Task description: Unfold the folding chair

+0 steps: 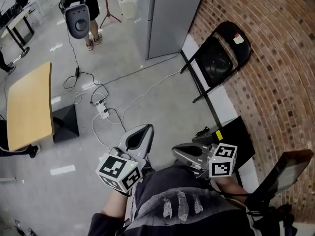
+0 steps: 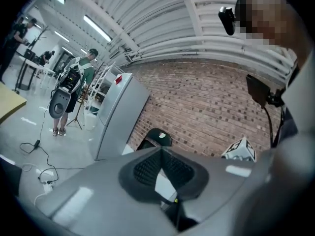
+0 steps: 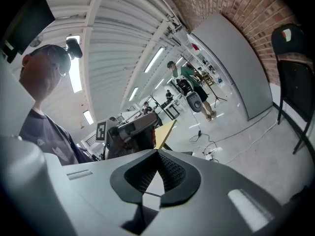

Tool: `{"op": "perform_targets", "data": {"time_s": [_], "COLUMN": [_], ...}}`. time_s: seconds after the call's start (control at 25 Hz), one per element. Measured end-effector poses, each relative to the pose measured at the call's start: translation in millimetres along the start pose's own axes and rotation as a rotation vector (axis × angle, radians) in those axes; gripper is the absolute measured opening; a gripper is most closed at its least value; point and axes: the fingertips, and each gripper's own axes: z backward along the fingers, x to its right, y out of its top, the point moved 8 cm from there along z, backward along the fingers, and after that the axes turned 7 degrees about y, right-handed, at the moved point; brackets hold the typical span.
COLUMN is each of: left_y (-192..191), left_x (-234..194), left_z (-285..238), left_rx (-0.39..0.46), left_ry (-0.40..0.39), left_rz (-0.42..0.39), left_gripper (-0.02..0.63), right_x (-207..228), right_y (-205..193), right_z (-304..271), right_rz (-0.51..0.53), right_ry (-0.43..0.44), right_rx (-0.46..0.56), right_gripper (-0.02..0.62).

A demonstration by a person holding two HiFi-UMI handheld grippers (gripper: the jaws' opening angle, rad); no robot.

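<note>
Both sets of jaws are pressed together with nothing in them: in the left gripper view the left gripper (image 2: 161, 152) has its pads meeting tip to tip, and the right gripper (image 3: 157, 154) looks the same in its own view. In the head view both sit at the bottom middle of the frame, close in front of our body, the left one (image 1: 145, 129) angled toward the upper right and the right one (image 1: 177, 152) just beside it. The chair (image 1: 217, 58) is well apart from both, up in the upper right of the head view. It's folded flat and leans on the brick wall (image 1: 275, 68), with a grey cabinet (image 1: 167, 14) to its left. It shows small over the left jaws (image 2: 158, 136) and at the right edge of the right gripper view (image 3: 291, 58). So we'd say we're at the approach step and nothing on the chair has been touched yet. Next we reckon we need to close the gap across the floor, mind the cables (image 1: 123, 97) on the way, open the jaws, then take the back with one gripper and the seat edge with the other so we can tip it off the wall and swing the seat down.
</note>
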Motion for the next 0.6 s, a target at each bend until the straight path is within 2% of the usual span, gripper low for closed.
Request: {"op": "perform_targets", "data": {"time_s": [0.16, 0.24, 0.32, 0.48, 0.6], "left_y": [1.0, 0.3, 1.4, 6.4, 8.2], "left_x": [-18.9, -17.4, -9.2, 17.0, 39.6], "left_z": [-1.5, -10.0, -23.1, -52.1, -84.5], "left_rx": [0.023, -0.007, -0.048, -0.074, -0.095], "left_ry": [-0.003, -0.020, -0.045, -0.033, -0.012], "left_rz": [0.040, 0.039, 0.017, -0.016, -0.040], "left_gripper": [0.000, 0.000, 0.000, 0.000, 0.000], "right_x": [12.6, 18.2, 27.1, 57.1, 78.9], "right_y": [8.4, 12.6, 17.0, 27.9, 42.2], "right_z": [-20.6, -25.1, -20.9, 1.4, 25.8], "right_rz": [-0.007, -0.018, -0.051, -0.143, -0.128], "right_ry": [-0.056, -0.065, -0.069, -0.022, 0.020], "right_rx": [-0.047, -0.038, 0.012, 0.111, 0.128], "right_gripper": [0.000, 0.000, 0.000, 0.000, 0.000]}}
